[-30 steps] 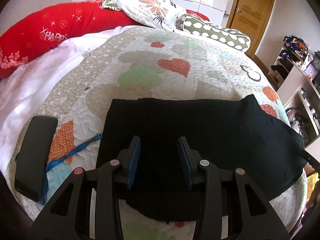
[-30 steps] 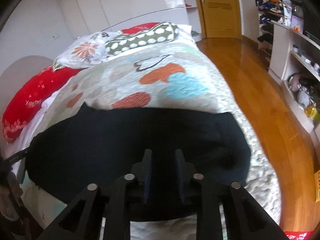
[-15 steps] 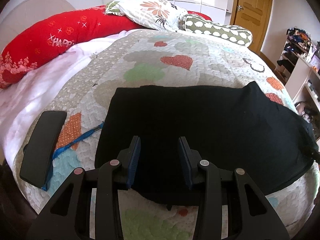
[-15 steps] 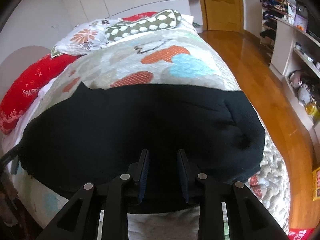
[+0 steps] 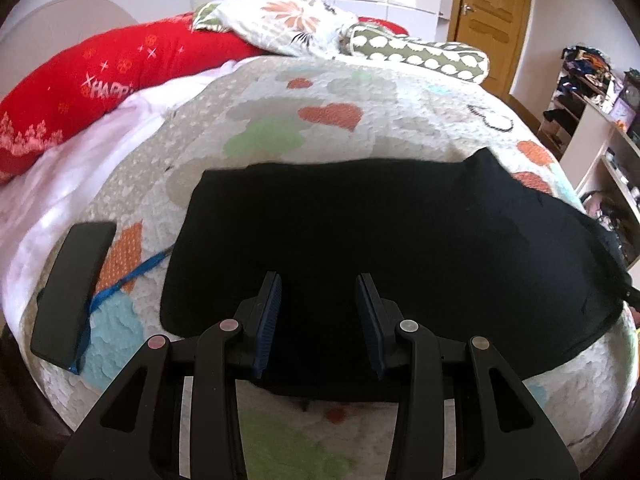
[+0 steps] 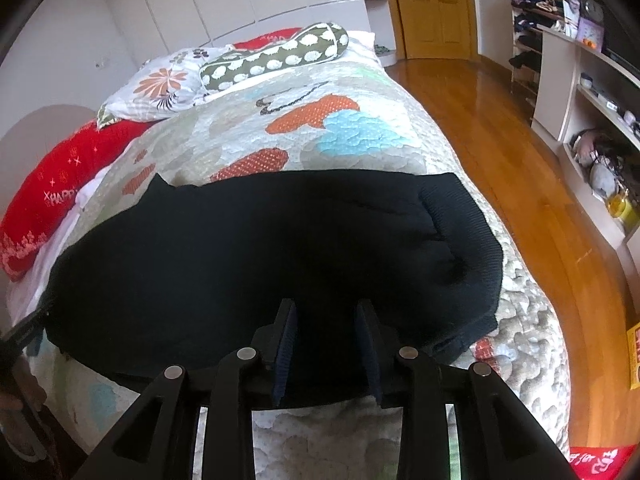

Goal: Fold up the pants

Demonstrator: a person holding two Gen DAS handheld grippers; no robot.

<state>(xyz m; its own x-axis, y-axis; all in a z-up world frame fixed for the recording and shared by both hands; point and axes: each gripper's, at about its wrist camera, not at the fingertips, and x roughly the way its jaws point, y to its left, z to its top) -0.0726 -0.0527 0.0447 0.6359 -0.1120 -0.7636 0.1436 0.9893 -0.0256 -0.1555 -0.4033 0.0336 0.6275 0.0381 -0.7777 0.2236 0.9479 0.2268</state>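
Black pants (image 5: 380,232) lie folded in a wide band across the heart-patterned quilt (image 5: 280,120), near the foot of the bed. My left gripper (image 5: 318,284) hovers over their near edge, towards the left end, open with only cloth below the gap. In the right wrist view the pants (image 6: 260,248) end in a ribbed band (image 6: 460,216) at the right. My right gripper (image 6: 326,308) is over the near edge there; its jaws are opening and the pads stand apart, with no cloth pinched between them.
A flat black device (image 5: 74,288) on a blue strap (image 5: 132,274) lies on the quilt left of the pants. A red bolster (image 5: 100,80), floral pillow (image 5: 288,28) and spotted bolster (image 5: 420,54) line the head. Wooden floor (image 6: 500,140) and shelves (image 6: 580,100) lie right of the bed.
The right gripper's jaws have spread wider over the pants' near edge. The left gripper has drawn back a little, so more quilt shows below the pants; its jaws kept their width.
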